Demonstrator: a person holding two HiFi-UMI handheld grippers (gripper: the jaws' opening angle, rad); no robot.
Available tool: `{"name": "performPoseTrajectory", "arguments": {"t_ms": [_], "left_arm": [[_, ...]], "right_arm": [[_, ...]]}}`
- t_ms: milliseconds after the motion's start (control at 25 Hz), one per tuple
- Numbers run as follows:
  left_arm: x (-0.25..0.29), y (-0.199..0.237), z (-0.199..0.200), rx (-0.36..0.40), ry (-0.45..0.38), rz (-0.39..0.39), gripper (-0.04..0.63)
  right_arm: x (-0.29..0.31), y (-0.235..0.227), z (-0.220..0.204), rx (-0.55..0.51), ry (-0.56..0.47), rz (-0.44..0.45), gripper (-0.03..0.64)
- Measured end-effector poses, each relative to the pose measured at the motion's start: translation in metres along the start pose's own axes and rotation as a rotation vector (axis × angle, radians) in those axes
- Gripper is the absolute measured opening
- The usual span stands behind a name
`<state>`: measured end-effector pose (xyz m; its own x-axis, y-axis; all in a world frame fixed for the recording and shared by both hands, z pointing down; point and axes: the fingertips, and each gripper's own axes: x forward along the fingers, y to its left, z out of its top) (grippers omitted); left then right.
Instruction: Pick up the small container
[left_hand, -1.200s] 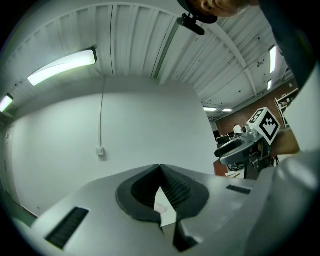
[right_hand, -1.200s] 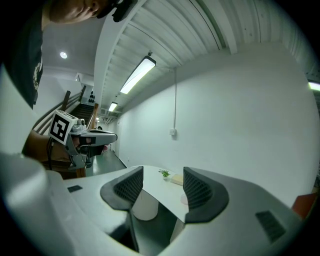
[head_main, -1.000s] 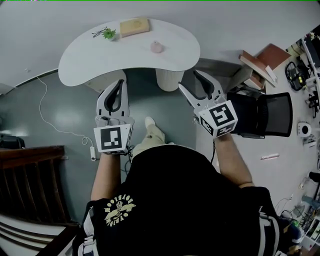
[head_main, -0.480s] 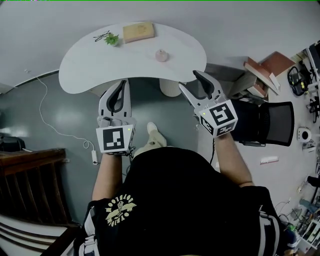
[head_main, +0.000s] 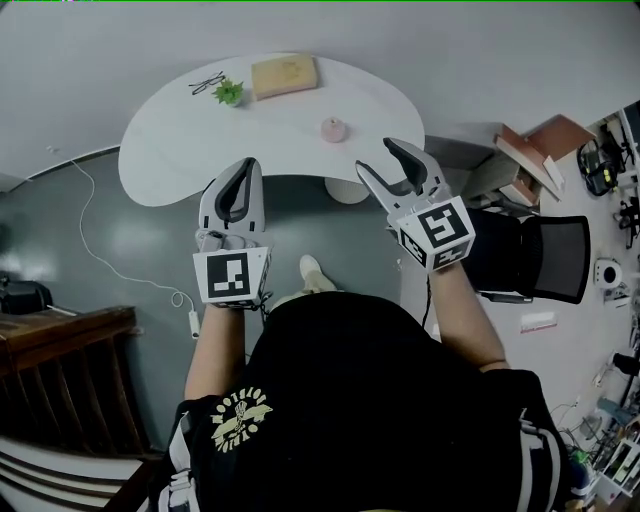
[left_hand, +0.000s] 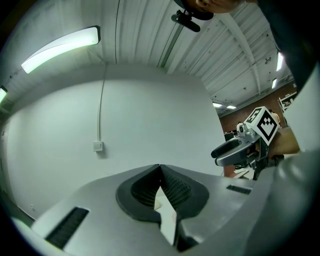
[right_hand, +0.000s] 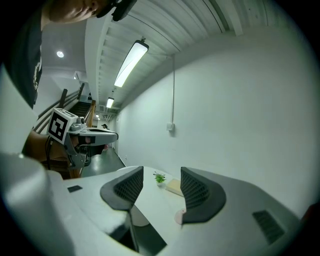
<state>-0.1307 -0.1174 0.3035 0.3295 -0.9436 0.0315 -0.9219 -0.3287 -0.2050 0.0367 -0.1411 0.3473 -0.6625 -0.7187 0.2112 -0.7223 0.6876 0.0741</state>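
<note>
The small pink container (head_main: 333, 129) stands on the white kidney-shaped table (head_main: 190, 140), near its right front edge. My right gripper (head_main: 378, 157) is open and empty, held in the air just short of the table and a little right of the container. In the right gripper view the container (right_hand: 178, 217) peeks out beside the right jaw, and the open gripper (right_hand: 157, 186) points at the table (right_hand: 150, 200). My left gripper (head_main: 244, 165) is shut with nothing in it, hovering off the table's front edge; its jaws (left_hand: 160, 172) meet tip to tip.
On the table's far side lie a pair of glasses (head_main: 206, 82), a small green plant (head_main: 229, 93) and a tan flat box (head_main: 284, 75). A black office chair (head_main: 535, 255) and stacked books (head_main: 535, 145) stand to the right. A wooden stair (head_main: 60, 370) is at the left.
The table and the container have drawn closer and lower in the head view as the person steps toward them. Both grippers keep their pose, the left shut and the right open.
</note>
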Motion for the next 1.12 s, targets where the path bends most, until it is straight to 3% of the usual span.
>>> {"name": "performPoseTrajectory", "arguments": {"t_ms": [480, 720, 1120], "left_arm": [[0.069, 0.069, -0.006, -0.002, -0.047, -0.068, 0.021], [0.089, 0.076, -0.015, -0.017, -0.029, -0.131, 0.021], [0.102, 0.070, -0.036, -0.020, 0.012, -0.163, 0.021]], "right_arm": [[0.082, -0.026, 0.029, -0.027, 0.005, -0.071, 0.241], [0.097, -0.033, 0.029, -0.034, 0.026, -0.110, 0.241], [0.101, -0.041, 0.002, -0.003, 0.089, -0.118, 0.241]]}}
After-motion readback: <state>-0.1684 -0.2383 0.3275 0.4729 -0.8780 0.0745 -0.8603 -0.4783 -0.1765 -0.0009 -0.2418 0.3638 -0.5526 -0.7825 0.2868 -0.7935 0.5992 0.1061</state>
